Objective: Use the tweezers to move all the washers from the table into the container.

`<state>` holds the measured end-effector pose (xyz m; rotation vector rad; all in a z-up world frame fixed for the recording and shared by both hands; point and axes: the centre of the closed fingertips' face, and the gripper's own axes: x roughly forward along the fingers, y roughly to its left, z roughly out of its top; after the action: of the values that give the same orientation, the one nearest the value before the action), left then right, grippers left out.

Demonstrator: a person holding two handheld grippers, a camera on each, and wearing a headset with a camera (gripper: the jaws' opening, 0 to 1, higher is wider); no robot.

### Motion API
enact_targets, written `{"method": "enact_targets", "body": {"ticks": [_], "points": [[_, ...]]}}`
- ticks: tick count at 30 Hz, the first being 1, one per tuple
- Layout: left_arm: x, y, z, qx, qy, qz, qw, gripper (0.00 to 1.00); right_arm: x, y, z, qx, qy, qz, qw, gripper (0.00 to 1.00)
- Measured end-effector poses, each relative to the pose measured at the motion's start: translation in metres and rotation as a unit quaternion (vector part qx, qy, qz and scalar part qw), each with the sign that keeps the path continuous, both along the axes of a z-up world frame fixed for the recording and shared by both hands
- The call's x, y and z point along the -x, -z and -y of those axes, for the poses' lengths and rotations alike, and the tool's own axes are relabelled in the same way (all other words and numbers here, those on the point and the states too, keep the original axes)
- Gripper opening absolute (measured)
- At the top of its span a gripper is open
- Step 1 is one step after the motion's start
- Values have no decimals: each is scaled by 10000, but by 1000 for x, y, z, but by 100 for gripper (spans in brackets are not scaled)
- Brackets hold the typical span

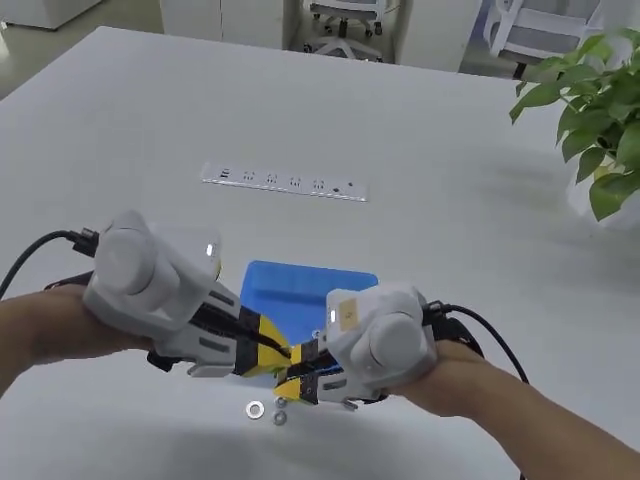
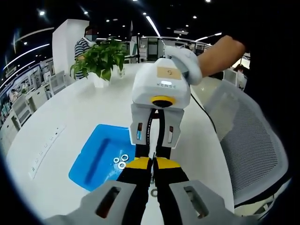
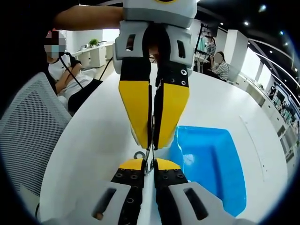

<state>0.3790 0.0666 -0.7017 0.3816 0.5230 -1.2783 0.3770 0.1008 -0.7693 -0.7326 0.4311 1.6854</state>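
My two grippers meet tip to tip over the table's near edge. The left gripper (image 1: pixel 283 352) comes in from the left and the right gripper (image 1: pixel 302 380) from the right. Thin metal tweezers (image 3: pixel 152 138) run between them, and both grippers' jaws are shut on them. A blue container (image 1: pixel 300 288) lies just behind the tips and holds three washers (image 2: pixel 121 161). Three more washers (image 1: pixel 256 409) lie on the white table below the grippers. One table washer (image 3: pixel 138 154) sits right by the right gripper's (image 3: pixel 149 165) yellow tips.
A white power strip (image 1: pixel 285 183) lies further back on the table (image 1: pixel 420 200). A potted plant (image 1: pixel 600 110) stands at the far right. Office chairs stand beyond the table's far edge, and a mesh chair (image 2: pixel 253 140) is close beside the near edge.
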Motion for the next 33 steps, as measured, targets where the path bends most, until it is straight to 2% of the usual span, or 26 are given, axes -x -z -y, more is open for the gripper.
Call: {"method": "enact_targets", "body": {"ticks": [5, 12, 14, 22, 25, 31, 33], "points": [[0, -8, 0, 69, -79, 58, 9999, 8, 0, -9, 0, -57, 55, -21, 10000, 8], [1, -16, -4, 138, -226, 65, 9996, 22, 0, -21, 0, -98, 123, -40, 9999, 8], [1, -17, -6, 158, -300, 22, 9994, 27, 0, -26, -1, -138, 162, -86, 9997, 8], [8, -24, -17, 299, -521, -17, 9982, 38, 0, -42, 0, -172, 153, -62, 9997, 8], [10, -24, -21, 319, -667, -83, 9972, 46, -1, -50, 0, -180, 145, -30, 9997, 8], [12, -29, -26, 517, -943, -19, 9942, 60, -6, -67, -1, -271, 147, 13, 9995, 8], [11, -30, -27, 555, -1037, -55, 9930, 66, -8, -72, -2, -303, 148, 31, 9994, 8]]}}
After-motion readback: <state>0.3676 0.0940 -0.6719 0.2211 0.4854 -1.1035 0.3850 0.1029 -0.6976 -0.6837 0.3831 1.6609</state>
